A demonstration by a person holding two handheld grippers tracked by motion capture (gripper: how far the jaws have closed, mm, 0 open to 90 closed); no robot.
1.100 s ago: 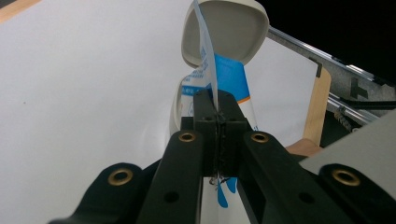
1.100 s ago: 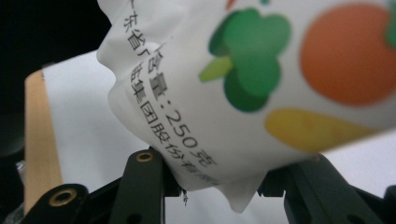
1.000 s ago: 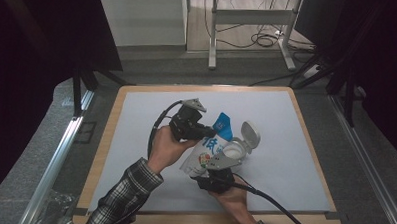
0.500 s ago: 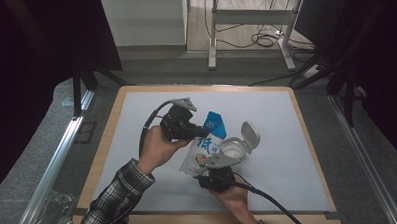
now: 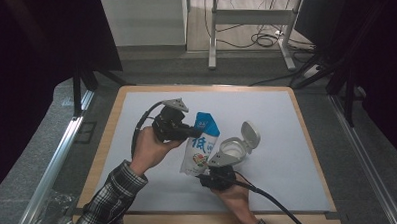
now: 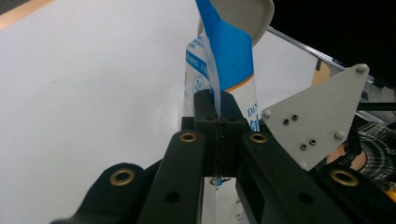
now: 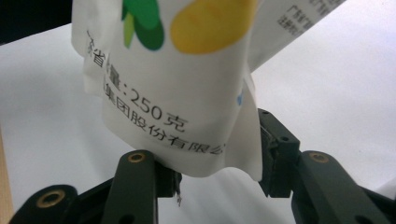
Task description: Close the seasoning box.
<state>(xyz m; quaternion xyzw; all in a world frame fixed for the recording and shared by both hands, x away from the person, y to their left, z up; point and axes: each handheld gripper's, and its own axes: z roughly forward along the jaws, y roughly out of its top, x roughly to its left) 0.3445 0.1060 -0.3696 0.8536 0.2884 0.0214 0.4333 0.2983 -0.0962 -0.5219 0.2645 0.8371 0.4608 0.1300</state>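
The left gripper (image 6: 217, 140) pinches the thin blue-and-white plastic pouch (image 5: 200, 148). The right gripper (image 7: 219, 179) stands open around its bottom. Pulling hard could rip it.

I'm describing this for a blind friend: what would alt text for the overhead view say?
Over a white table, a person's two hand-held grippers hold a blue-and-white pouch: the left gripper pinches its side, the right gripper is at its bottom. A grey open-lidded container sits beside it.
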